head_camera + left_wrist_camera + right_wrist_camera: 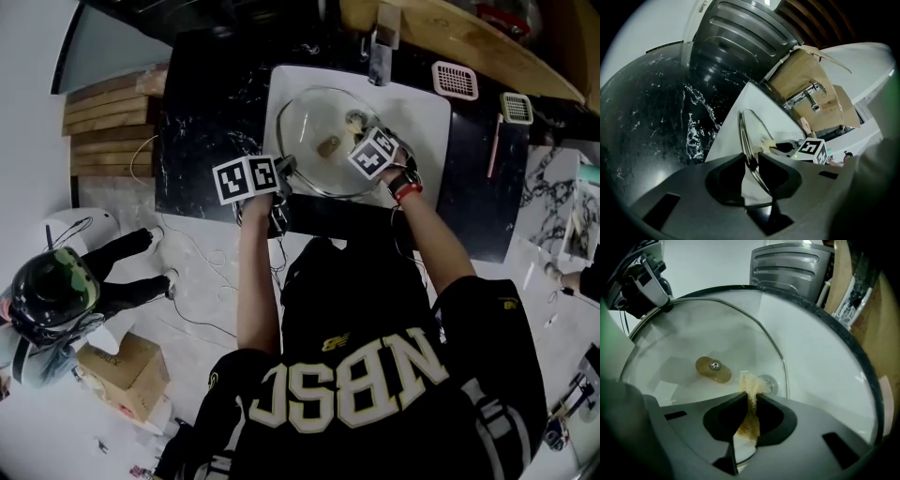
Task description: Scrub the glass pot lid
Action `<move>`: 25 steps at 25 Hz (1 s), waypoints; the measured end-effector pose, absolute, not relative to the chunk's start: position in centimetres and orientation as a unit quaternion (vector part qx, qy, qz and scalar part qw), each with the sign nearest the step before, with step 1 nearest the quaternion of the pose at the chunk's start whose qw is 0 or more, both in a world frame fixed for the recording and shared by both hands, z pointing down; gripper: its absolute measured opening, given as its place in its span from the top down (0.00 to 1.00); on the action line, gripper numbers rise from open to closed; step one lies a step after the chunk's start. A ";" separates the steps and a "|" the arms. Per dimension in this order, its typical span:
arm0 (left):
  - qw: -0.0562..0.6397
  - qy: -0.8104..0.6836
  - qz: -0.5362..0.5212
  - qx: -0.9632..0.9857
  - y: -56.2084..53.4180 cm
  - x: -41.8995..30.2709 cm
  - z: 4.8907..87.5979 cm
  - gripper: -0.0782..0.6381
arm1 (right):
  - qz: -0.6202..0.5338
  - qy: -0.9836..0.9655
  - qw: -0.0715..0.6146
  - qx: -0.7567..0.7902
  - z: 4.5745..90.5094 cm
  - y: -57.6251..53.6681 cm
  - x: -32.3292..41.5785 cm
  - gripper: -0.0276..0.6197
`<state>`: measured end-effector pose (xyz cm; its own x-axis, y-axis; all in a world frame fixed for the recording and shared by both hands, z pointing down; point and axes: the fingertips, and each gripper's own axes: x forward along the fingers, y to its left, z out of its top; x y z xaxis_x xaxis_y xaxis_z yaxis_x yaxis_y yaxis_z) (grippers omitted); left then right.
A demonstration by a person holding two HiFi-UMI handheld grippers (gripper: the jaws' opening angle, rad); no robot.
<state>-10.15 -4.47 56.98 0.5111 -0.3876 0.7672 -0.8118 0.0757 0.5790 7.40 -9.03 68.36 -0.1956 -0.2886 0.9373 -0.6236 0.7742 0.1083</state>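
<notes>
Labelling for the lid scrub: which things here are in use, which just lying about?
In use: glass pot lid, left gripper clamping its rim, scrub pad in the right gripper, sink.
Lying about: helmet, cardboard box, pink slotted tray.

black marble counter (202, 122) with white sink (427, 112), pink grid tray (455, 80) at its edge

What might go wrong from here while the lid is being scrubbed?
1. The left gripper holds the lid only by its thin rim; scrubbing pressure may make it slip into the sink.
2. The right gripper pinches a small sponge; it may pull out.
</notes>
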 end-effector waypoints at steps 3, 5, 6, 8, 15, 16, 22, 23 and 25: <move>0.571 -0.458 0.185 0.655 -4.3 -10.3 57.0 0.75 | 0.156 -0.757 0.566 0.288 67.7 -7.4 6.8 0.88; 0.568 -0.458 0.184 0.658 -4.6 -10.2 57.0 0.75 | 0.163 -0.758 0.567 0.276 67.2 -6.7 6.3 0.88; 0.568 -0.458 0.184 0.659 -4.8 -10.1 56.9 0.75 | 0.167 -0.760 0.566 0.270 67.0 -6.4 6.0 0.88; 0.568 -0.458 0.186 0.658 -4.6 -10.1 57.0 0.75 | 0.176 -0.765 0.564 0.257 66.5 -5.5 5.1 0.88; 0.559 -0.459 0.191 0.664 -5.1 -10.0 57.1 0.75 | 0.200 -0.789 0.533 0.228 64.5 -4.2 1.8 0.86; 0.560 -0.455 0.192 0.665 -5.2 -10.1 57.2 0.75 | 0.219 -0.796 0.519 0.220 64.2 -3.9 1.3 0.86; 0.546 -0.421 0.210 0.694 -4.1 -10.1 56.8 0.70 | 0.296 -0.833 0.366 0.291 57.9 -4.8 2.2 0.86; 0.540 -0.416 0.207 0.702 -3.8 -10.1 56.3 0.70 | 0.311 -0.837 0.332 0.303 56.5 -4.8 2.7 0.86; 0.528 -0.409 0.202 0.716 -3.2 -10.2 55.3 0.70 | 0.324 -0.841 0.277 0.334 53.8 -4.6 4.2 0.86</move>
